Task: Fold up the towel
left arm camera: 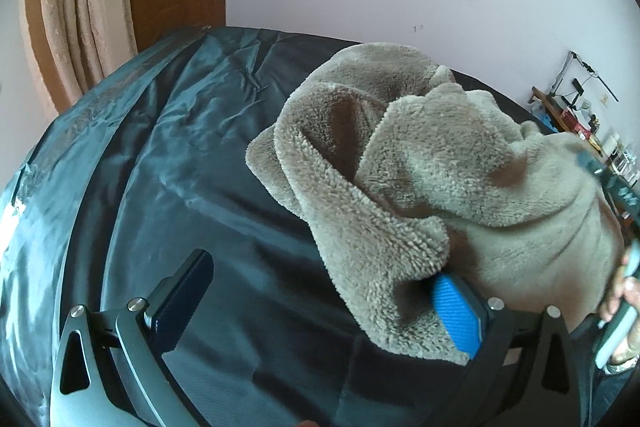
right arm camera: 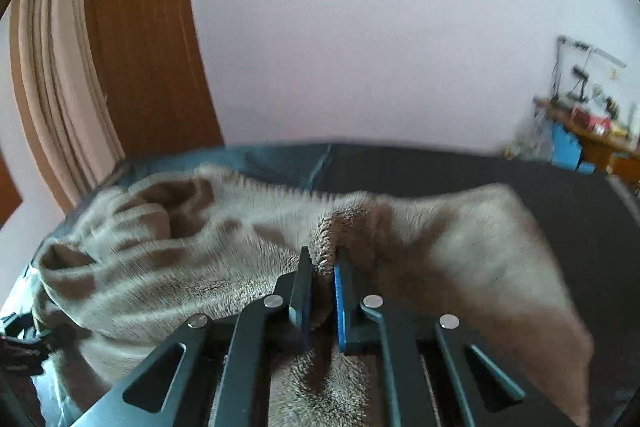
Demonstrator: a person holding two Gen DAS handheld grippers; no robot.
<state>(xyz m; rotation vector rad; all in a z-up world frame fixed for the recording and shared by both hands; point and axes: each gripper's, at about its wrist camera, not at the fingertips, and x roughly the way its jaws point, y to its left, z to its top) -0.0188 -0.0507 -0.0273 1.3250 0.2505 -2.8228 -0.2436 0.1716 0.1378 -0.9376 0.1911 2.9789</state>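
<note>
Left wrist view: left claw (left arm camera: 320, 307) stands wide open, nothing pinched. Its dark left finger (left arm camera: 182, 301) sits over bare sheet (left arm camera: 168, 155), well clear of cloth. Its blue right pad (left arm camera: 458, 315) is tucked just under a hanging fold of the towel (left arm camera: 400, 163); touching or only beside, can't tell. Towel is a bunched heap ahead and right of this claw, lying on the sheet and pulled up toward the right. At far right a hand (left arm camera: 622, 297) holds the other tool's grip.

Right wrist view: right claw (right arm camera: 322, 287) is clamped on a ridge of towel (right arm camera: 224, 243), with pile squeezed up between the pads. Left of the claw the cloth lies crumpled in deep folds; right of it a flatter panel runs off over the sheet (right arm camera: 420, 163). Frame is motion-blurred, so edges are soft.

Handling, my read: thick fleecy pile, soft, limp, no stiffness, light for its bulk. Drapes and sags from any single grip point. Not fragile, not slippery; pile gives the pads good bite. A mid-panel pinch like the right one only lifts a tent.

Where to grab: needs a hem corner in each claw. No clean corner visible now. Best candidate for the left is the loose lobe hanging just over its blue pad.
</note>
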